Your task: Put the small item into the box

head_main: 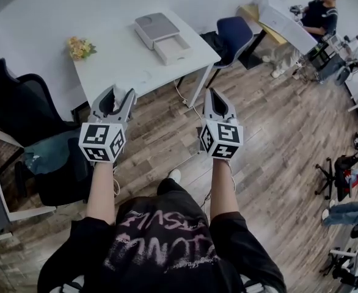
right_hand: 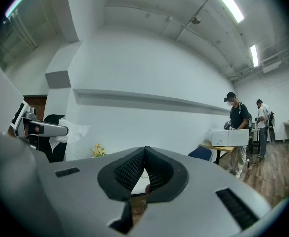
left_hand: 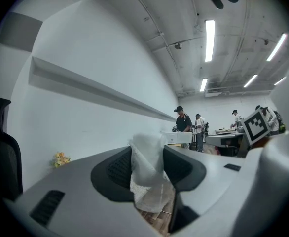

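My left gripper is shut on a small item in crinkled white wrapping, which hangs down between the black pads. In the head view this gripper is held over the wooden floor, just short of the white table. An open white box with a grey lid lies on the table's far right part. My right gripper is held level with the left one, its jaws shut with nothing between them. The right gripper view shows the left gripper with the white item.
A small bunch of yellow flowers stands on the table's left end. A black office chair is at my left and a blue chair is beyond the table. People stand at desks at the far right. Cables run across the floor.
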Action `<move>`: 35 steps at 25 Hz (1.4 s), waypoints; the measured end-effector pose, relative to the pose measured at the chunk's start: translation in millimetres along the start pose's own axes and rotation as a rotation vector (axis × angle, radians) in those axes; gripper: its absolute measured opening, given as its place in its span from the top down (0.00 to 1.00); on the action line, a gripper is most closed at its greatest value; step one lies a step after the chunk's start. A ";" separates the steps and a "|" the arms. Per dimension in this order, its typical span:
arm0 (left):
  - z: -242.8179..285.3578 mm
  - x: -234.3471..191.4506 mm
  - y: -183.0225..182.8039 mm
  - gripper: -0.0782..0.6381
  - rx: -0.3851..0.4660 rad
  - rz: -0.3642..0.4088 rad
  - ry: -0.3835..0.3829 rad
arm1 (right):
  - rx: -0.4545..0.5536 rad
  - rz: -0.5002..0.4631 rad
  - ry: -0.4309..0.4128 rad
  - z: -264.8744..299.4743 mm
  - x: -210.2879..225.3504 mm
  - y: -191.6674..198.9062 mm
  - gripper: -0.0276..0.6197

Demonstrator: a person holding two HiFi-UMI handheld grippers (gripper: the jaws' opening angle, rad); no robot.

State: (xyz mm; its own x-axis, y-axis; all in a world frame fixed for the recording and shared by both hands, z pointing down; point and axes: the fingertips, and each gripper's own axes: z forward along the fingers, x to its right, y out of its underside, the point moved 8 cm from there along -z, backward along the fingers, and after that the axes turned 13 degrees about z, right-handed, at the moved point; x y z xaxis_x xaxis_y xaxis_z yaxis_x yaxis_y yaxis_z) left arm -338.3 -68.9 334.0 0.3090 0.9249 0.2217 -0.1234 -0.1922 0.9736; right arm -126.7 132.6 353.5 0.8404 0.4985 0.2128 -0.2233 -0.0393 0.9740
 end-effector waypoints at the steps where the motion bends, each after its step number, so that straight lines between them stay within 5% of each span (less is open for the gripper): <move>1: 8.1 -0.3 0.5 0.65 -0.002 -0.001 -0.001 | 0.000 0.000 -0.002 6.7 4.7 -0.5 0.94; 20: 146.8 38.5 -12.6 0.65 -0.051 0.003 -0.057 | -0.017 0.044 -0.088 90.7 126.3 -21.7 0.94; 35: 184.6 44.8 -1.8 0.65 -0.058 -0.002 -0.036 | -0.042 0.052 -0.081 117.1 151.2 -8.0 0.94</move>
State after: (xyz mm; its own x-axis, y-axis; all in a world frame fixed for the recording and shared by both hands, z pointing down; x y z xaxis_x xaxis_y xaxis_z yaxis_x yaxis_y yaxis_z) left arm -150.1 -87.7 352.4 0.3426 0.9127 0.2228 -0.1765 -0.1704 0.9694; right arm 60.0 106.9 387.0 0.8639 0.4248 0.2707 -0.2872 -0.0260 0.9575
